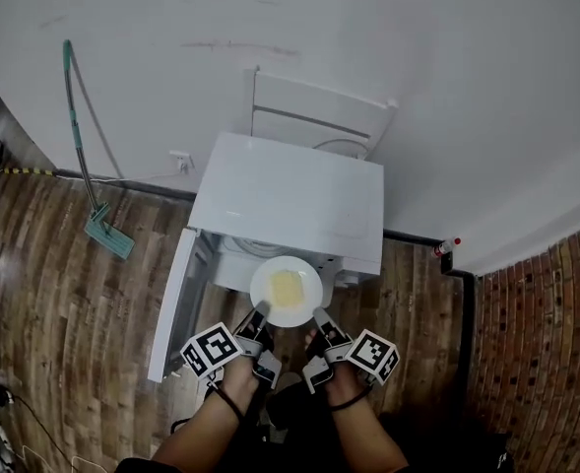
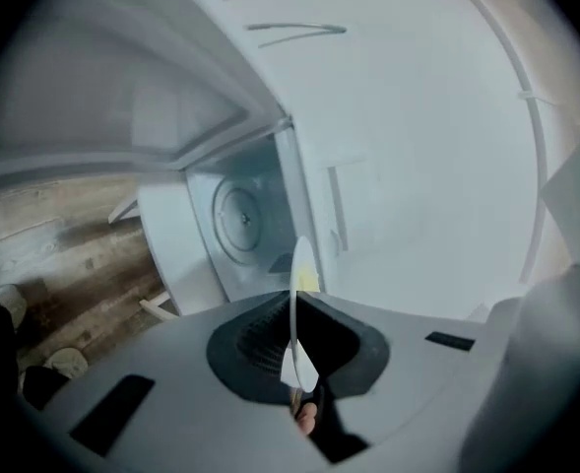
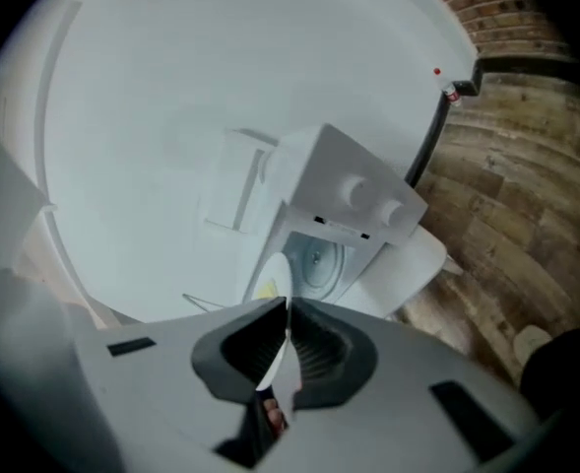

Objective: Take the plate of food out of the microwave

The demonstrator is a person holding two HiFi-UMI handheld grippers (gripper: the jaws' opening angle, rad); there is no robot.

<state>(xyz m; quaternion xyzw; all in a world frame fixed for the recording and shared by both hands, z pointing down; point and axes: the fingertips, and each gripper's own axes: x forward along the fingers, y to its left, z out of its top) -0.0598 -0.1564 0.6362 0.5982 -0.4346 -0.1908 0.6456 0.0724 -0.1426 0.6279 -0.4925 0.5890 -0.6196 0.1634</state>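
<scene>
The plate is out of the microwave. It hangs in the air just in front of the open mouth. Both tongs hold it. L tongs pinch the near rim on the left side & R tongs pinch the near rim on the right side. Each pair is squeezed narrow, w/ the dark pads pressed on the thin white edge. The left gripper view & the right gripper view both show the plate side-on, going straight b/w the pads.

The food is a flat yellow patch in the middle of the plate. From the head view the plate looks level.

The microwave is white. Its door swings open to the left. Inside sits a round tray, w/ nothing on it. Two round knobs show on the front in the right gripper view.

A mop w/ a green head leans on the white wall, well apart from the microwave on the left. The floor is brown wood. A brick wall stands on the right side.
</scene>
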